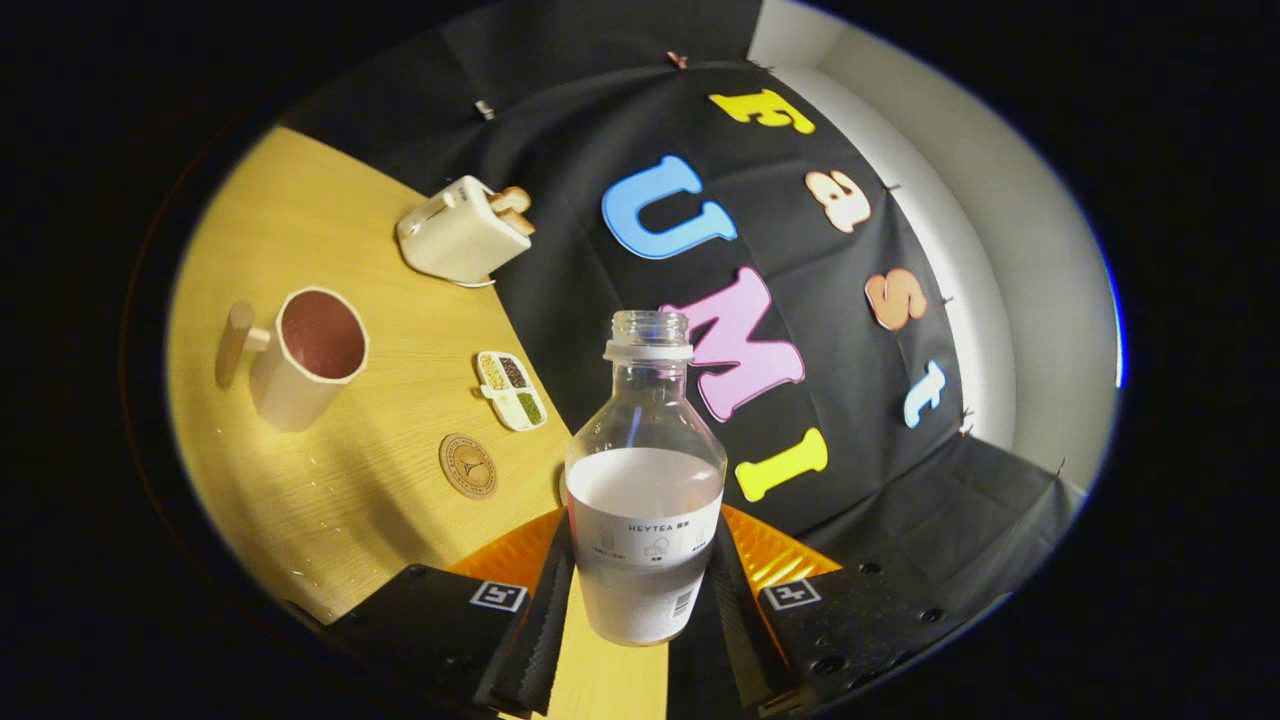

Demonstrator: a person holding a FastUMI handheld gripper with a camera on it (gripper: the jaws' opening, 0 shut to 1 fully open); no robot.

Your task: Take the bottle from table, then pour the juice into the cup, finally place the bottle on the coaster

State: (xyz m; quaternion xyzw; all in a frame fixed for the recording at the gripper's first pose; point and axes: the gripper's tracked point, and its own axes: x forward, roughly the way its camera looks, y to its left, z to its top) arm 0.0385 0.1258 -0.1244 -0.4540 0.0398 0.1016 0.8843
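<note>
Jaws: clamped on the bottle (645, 520), one finger pressing each side of its lower body; gripper (640, 610) tilted, so the surface (330, 500) looks slanted in the view.
Bottle: between the fingers, cap off, neck open, pale juice filling roughly the lower half; it seems lifted off the surface, though the base is hard to judge.
Cup (305, 355): upright, well apart from the bottle, beyond the fingers toward the far side of the surface; dark inside, handle turned away from the bottle.
Coaster (468, 465): round, flat on the surface, bare, between cup and bottle, nearer the bottle.
Step in hand: likely carrying the bottle to the cup for the pour.
How to do it well: hold the grip firm, bring the neck above the cup's mouth before tipping, then tilt slowly so the juice runs in a thin stream; with the neck open, an early tilt would spill on the surface.
Others around: a small divided dish (512, 388) of grains just beyond the coaster; a toaster (462, 232) with bread at the back, beside the booth wall.
In the way: nothing blocks the path to the cup; the dish and coaster lie under that path, so drips could land there.
</note>
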